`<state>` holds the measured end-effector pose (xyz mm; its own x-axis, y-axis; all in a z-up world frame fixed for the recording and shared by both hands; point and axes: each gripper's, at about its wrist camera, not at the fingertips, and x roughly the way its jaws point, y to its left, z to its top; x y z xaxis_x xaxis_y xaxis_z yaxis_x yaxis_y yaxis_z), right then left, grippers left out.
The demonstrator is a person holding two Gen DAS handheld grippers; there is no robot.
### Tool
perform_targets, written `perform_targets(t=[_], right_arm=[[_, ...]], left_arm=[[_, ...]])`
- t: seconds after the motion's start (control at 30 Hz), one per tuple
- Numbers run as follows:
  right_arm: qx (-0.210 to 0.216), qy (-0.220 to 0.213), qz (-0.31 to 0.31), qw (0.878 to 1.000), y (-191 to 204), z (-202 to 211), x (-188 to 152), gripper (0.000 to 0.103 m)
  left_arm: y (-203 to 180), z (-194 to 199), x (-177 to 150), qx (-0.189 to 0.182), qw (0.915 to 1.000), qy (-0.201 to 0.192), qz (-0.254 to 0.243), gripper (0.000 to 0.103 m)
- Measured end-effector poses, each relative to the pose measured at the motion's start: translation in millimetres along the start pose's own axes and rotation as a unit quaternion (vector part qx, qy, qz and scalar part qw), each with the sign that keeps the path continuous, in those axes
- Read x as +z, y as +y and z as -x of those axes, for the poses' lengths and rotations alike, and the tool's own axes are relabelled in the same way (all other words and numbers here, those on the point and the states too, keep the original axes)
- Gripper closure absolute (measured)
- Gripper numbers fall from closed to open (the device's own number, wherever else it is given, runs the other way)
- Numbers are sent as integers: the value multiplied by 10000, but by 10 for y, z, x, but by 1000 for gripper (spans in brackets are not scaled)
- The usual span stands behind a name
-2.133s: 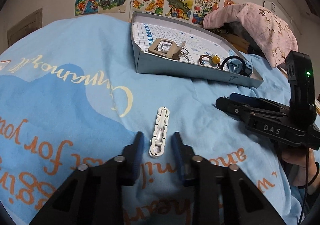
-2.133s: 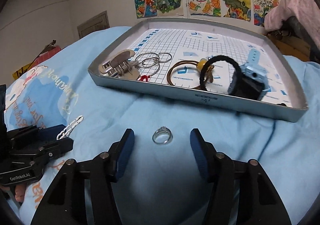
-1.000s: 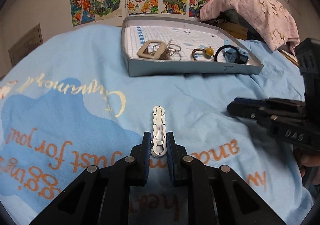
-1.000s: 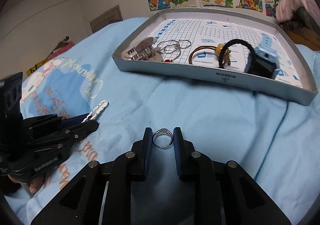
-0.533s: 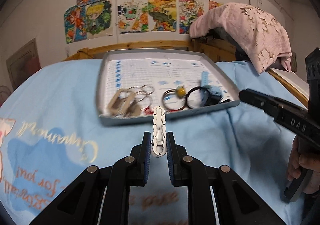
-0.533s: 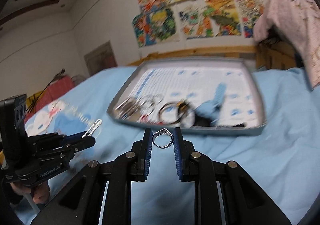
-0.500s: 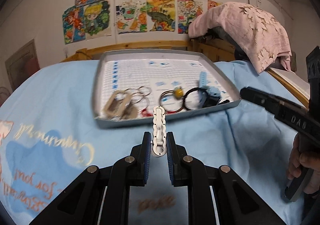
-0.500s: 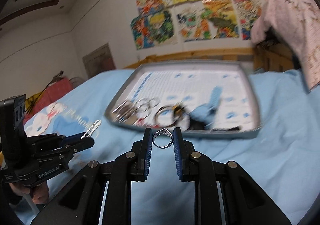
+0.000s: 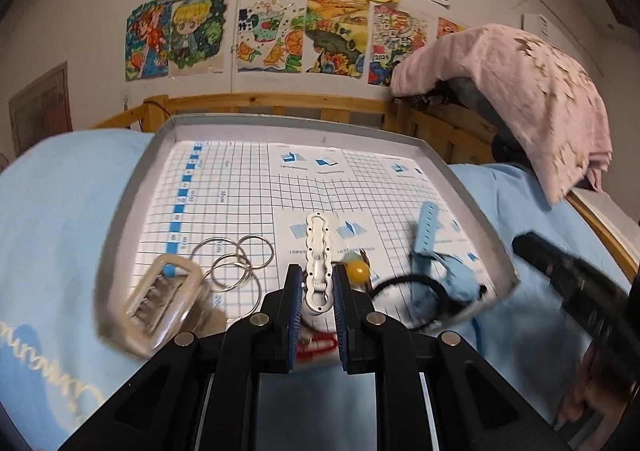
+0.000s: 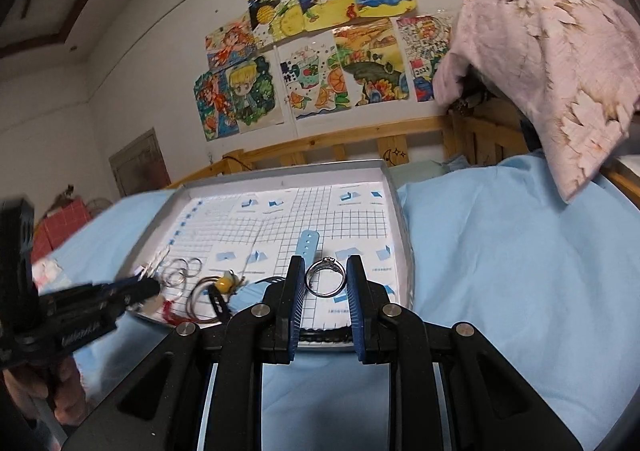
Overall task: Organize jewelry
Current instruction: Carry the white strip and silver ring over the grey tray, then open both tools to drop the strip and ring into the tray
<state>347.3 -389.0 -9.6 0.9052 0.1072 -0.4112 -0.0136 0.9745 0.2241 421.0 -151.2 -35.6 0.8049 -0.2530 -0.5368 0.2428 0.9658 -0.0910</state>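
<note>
Jewelry sits in both tongs above a grey tray (image 9: pixel 132 191) lined with gridded paper, which lies on a light blue bed cover (image 10: pixel 500 251). The left tongs (image 9: pixel 317 291) are clamped narrow on the lower end of a white hair clip (image 9: pixel 318 251), which stands upright between the blue pads over the near part of the tray. The right tongs (image 10: pixel 325 291) pinch a silver ring (image 10: pixel 325 277) held upright by its two sides, over the tray's near right corner. Inside the tray lie a beige hair claw (image 9: pixel 164 303) at the near left, a cluster of metal key rings (image 9: pixel 236 259) just beside it, a hair tie with a yellow bead (image 9: pixel 357 271), a black hair tie (image 9: pixel 404 283) and a light blue strap (image 9: pixel 426 227) to the right. Colourful drawings (image 9: pixel 304 11) hang on the wall, and a pink cloth (image 10: pixel 552 63) is draped at the right
</note>
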Motion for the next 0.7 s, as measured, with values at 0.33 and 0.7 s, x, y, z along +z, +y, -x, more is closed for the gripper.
perform_targets(t=[0.33,0.7], right_arm=[[-48,404,408,9983,194,-496,-104,84],[-57,748,325,9967,188,-660,-251,84]], left_arm=[[33,-307,-110,-106,9997,171,136,89],[19,-395,-162,-42,9995,291,72,88]])
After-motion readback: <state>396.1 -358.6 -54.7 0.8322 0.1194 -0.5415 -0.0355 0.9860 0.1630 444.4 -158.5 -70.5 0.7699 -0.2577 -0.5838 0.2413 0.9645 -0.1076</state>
